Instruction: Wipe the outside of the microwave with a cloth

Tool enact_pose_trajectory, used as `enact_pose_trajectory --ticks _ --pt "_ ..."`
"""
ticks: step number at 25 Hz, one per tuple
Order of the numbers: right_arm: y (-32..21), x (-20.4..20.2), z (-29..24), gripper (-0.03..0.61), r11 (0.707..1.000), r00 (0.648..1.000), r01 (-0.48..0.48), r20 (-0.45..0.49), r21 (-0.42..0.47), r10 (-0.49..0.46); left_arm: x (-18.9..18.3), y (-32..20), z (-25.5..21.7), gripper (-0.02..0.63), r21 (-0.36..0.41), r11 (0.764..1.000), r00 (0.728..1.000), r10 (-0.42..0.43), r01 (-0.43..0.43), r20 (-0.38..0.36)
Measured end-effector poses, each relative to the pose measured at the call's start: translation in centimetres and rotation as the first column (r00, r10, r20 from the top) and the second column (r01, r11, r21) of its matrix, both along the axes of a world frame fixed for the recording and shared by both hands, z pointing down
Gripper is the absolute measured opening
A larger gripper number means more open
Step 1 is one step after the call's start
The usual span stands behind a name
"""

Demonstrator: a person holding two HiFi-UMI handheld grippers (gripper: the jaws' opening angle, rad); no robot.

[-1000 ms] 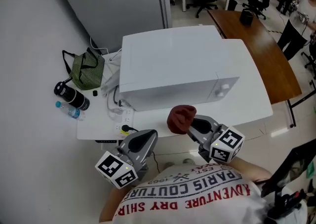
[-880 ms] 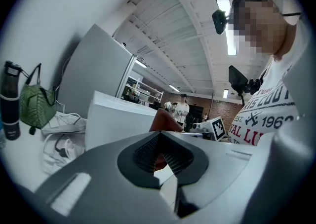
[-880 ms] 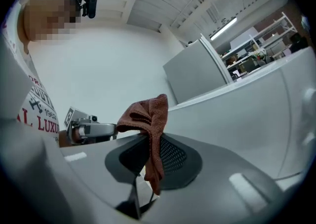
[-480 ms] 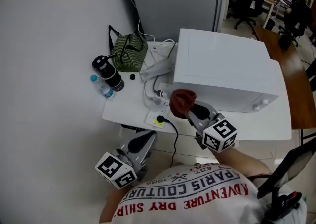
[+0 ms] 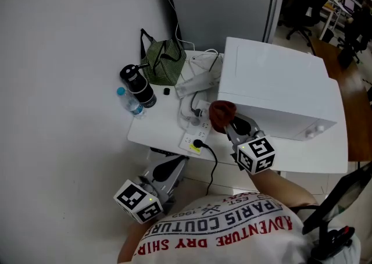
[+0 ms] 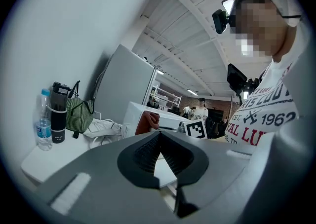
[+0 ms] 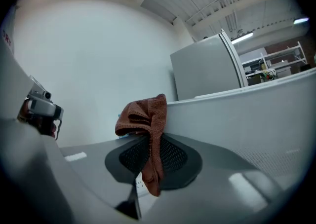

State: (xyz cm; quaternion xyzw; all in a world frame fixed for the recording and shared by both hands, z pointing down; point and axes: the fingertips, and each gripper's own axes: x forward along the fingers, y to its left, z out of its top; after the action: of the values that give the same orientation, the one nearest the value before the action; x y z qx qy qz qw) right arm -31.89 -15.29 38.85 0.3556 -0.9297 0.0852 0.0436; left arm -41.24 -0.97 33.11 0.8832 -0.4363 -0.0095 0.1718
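Tabletop [image 5: 156, 132] — right tongs [image 5: 227, 122] clamp cloth [image 5: 220, 111] beside microwave [image 5: 279, 85].

Only legible print is on the person's white shirt [image 5: 224, 222]: in head view, upside down to the cam, it reads "ADVENTURE DRY SHIR…" in red, "PARIS COUTURE" in dark letters & a small "EST" line. Left gripper view shows the same shirt w/ "EST. 1962" and a cut-off red "VAL LU…". Cubes on the left gripper [image 5: 174, 163] & right gripper [image 5: 228, 122] carry b/w square code markers, no letters or nos.; label on the water bottle [image 5: 129, 101] is too small to read.
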Motion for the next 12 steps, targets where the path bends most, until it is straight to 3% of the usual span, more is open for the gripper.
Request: enact_pose_trajectory --ticks 6,12 --pt "-0.2 3.8 0.2 0.041 0.999 0.999 -0.039 -0.022 0.003 0.039 3.4 -1.8 0.2 0.006 0.002 0.997 0.997 0.076 -0.076 -0.001" --pt "-0.2 11.5 0.5 0.042 0.989 0.989 -0.144 -0.021 -0.015 0.144 9.7 -4.0 0.5 0.006 -0.007 0.977 0.977 0.214 -0.214 -0.015"
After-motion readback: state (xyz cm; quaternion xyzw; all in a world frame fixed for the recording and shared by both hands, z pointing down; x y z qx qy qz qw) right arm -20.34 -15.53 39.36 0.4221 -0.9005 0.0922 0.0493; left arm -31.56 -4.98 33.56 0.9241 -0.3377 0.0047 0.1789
